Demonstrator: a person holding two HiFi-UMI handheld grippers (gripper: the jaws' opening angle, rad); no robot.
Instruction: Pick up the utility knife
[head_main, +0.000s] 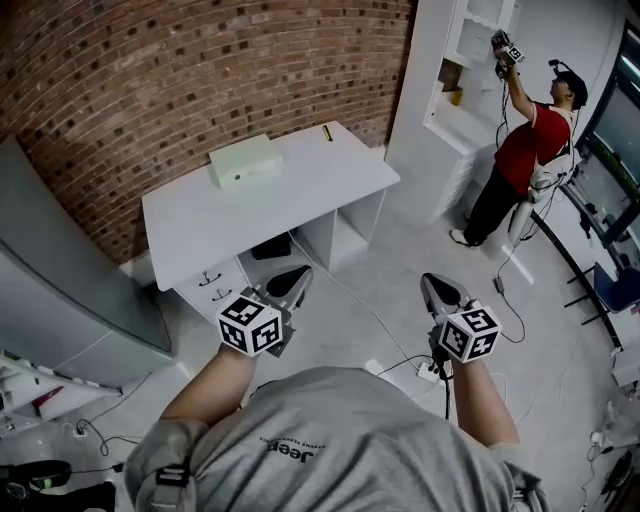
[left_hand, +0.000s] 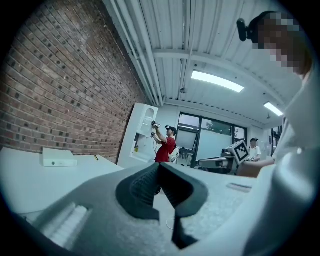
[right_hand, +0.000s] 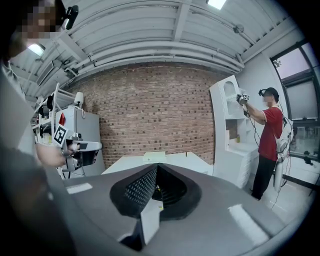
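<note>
On the far edge of the white desk (head_main: 200, 230), near its right back corner and just beyond a pale box (head_main: 244, 162), lies the utility knife (head_main: 327, 132). It is a slim, short bar, yellow with dark parts, and too small here to show a blade or slider. In the left gripper view it is a thin yellow sliver (left_hand: 96, 157) on the desktop to the right of the box (left_hand: 59, 158). The desktop is smooth, matte and flat with squared corners, and the box is a low, rounded-edged slab. Behind them rises a rough brick wall (head_main: 150, 80). To the right a tall glossy white shelf unit (head_main: 450, 90) stands on the grey speckled floor (head_main: 400, 250), and a person in a red shirt (head_main: 525, 140) reaches up into it. Both of the wearer's forearms stretch forward side by side over the floor in front of the desk, well apart from the knife. Each gripper carries a black-and-white marker cube (head_main: 250, 324). The left gripper (head_main: 300, 272) points roughly level at the desk, its dark ribbed pads (left_hand: 142, 187) closed tip to tip with nothing between them. The right gripper (head_main: 430, 280) tilts slightly down, its dimpled pads (right_hand: 140, 190) likewise pressed together and empty.
</note>
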